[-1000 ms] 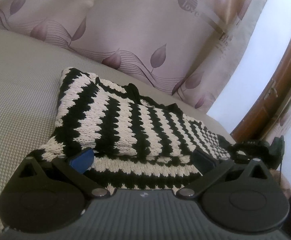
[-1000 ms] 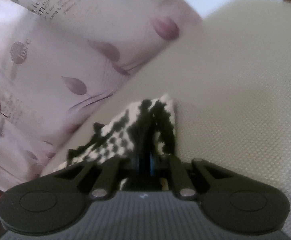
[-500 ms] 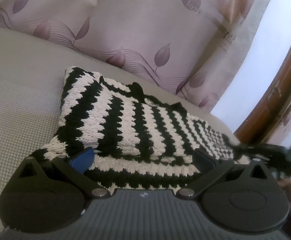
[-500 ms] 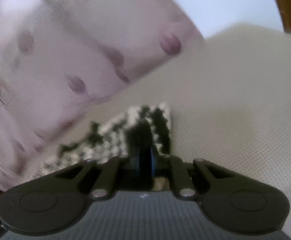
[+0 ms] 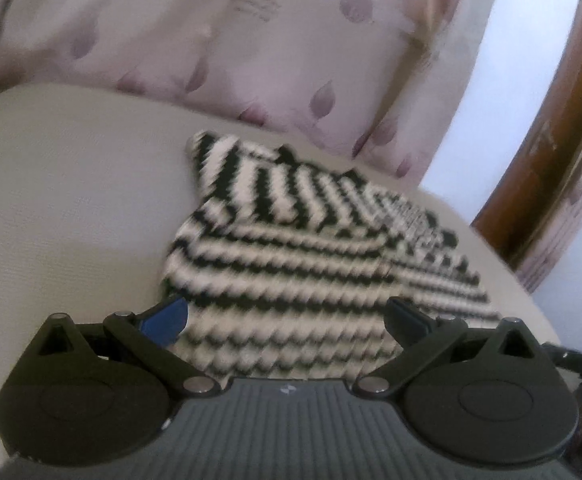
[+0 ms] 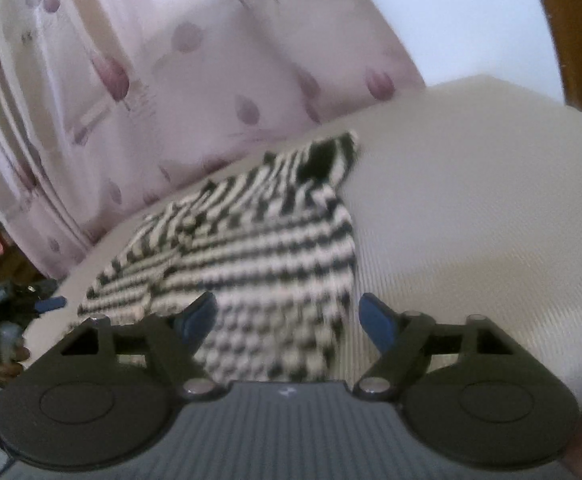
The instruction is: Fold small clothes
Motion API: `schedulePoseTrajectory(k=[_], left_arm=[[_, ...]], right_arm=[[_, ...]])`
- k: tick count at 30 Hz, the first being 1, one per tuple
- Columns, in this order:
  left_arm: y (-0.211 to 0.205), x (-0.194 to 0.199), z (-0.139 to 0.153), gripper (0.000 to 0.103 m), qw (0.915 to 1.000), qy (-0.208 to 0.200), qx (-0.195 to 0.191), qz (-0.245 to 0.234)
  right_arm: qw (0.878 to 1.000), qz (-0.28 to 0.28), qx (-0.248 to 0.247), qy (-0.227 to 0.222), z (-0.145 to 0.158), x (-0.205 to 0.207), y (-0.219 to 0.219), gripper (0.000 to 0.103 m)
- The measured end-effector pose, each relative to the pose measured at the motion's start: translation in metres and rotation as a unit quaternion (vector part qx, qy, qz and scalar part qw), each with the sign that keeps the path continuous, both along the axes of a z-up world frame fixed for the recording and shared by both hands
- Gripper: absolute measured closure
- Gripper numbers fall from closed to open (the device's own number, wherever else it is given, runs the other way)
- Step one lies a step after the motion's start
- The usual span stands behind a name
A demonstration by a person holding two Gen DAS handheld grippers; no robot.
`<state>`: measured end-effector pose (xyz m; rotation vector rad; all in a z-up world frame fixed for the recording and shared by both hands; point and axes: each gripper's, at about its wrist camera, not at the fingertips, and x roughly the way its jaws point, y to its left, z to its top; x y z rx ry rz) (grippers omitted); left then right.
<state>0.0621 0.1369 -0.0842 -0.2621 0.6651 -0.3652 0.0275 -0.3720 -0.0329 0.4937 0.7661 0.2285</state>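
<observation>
folded striped knit (image 5: pixel 291 280) on cushion (image 5: pixel 71 200), both tools spread

I count one black-and-white striped knitted garment (image 5: pixel 291 264), one beige woven cushion surface (image 5: pixel 71 200), one pink leaf-printed curtain (image 5: pixel 251 40), and my two grippers.

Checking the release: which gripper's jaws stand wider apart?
The left gripper: its fingers span the striped knit; the right gripper is open too, but narrower.

Both wrist cameras sit low and close, facing the curtain (image 5: pixel 291 60), sharing the striped knit (image 5: pixel 291 272) (image 6: pixel 259 248) from opposite ends.
</observation>
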Motion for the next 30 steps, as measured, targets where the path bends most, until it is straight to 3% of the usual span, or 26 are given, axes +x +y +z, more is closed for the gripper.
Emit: schedulePoseTrajectory(k=[5, 13, 21, 22, 26, 28, 30], left_arm=[[0.016, -0.023, -0.012, 0.005, 0.9998, 0.021, -0.001, -0.001], [0.023, -0.027, -0.025, 0.009, 0.9987, 0.043, -0.029, -0.002], [0.019, -0.028, -0.025, 0.014, 0.9986, 0.043, -0.022, -0.021], [0.017, -0.029, -0.025, 0.016, 0.9986, 0.042, -0.017, -0.025], [0.016, -0.033, -0.026, 0.029, 0.9986, 0.041, -0.007, -0.033], [0.022, -0.032, -0.026, 0.044, 0.9986, 0.044, -0.012, -0.026], [0.031, -0.028, -0.027, 0.049, 0.9976, 0.057, -0.034, -0.021]], right_arm=[[1.0, -0.006, 0.006, 0.005, -0.009, -0.022, 0.008, 0.025], [1.0, 0.01, -0.013, 0.001, -0.015, -0.023, 0.023, 0.025], [0.998, 0.029, 0.047, 0.007, -0.021, -0.02, 0.017, 0.026], [0.998, 0.033, 0.048, 0.007, -0.021, -0.018, 0.019, 0.03], [0.997, 0.043, 0.055, 0.026, -0.025, -0.011, 0.022, 0.074], [0.997, 0.041, 0.058, 0.027, -0.028, -0.011, 0.02, 0.078], [0.996, 0.038, 0.074, 0.032, -0.03, -0.011, 0.016, 0.081]])
